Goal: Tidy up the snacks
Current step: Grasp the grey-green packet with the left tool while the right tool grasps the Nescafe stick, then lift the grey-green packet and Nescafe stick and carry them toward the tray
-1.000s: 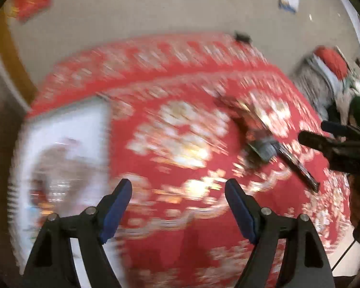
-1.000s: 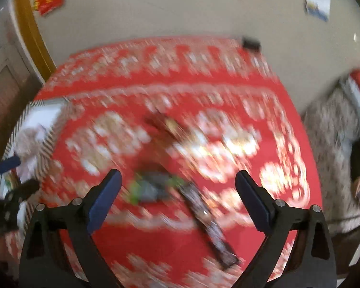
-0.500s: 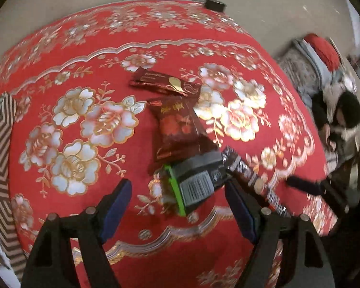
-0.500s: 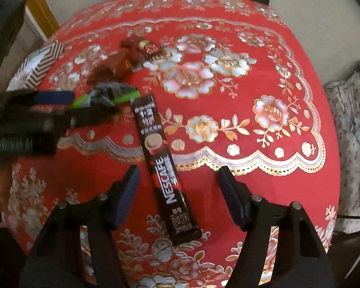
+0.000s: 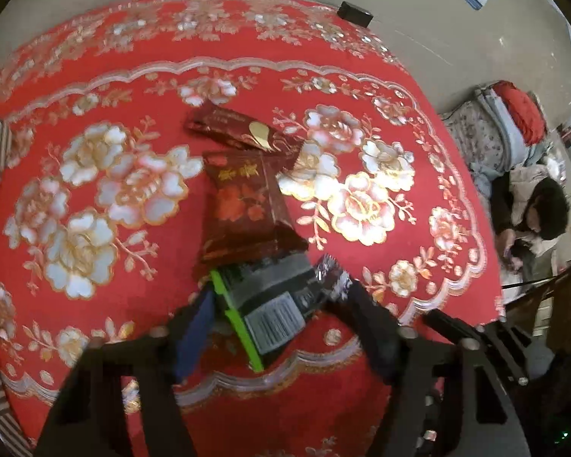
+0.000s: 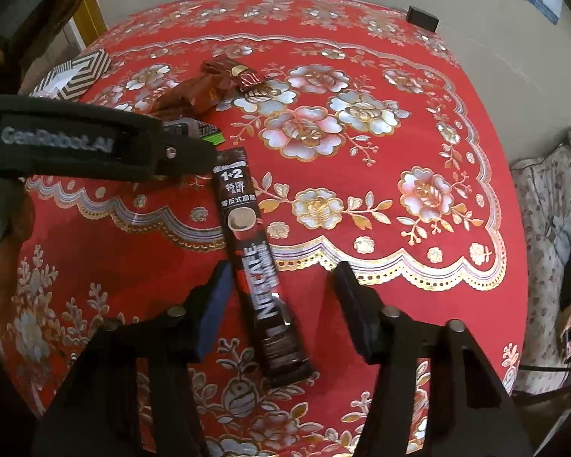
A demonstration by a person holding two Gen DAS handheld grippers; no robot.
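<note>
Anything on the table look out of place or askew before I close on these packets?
Nothing is spilled or torn. The snacks are jumbled: the dark red packet overlaps the grey-and-green packet, and the Nescafe stick lies at a slant, its top end beside that heap. Both grippers' fingers have just been closing, each around a packet.

red floral tablecloth (image 5: 95, 266), black coffee stick (image 6: 262, 266)

left tongs (image 5: 281, 327): black arms, blue pads | right tongs (image 6: 281, 304): black, silver screws; blue pads
</note>
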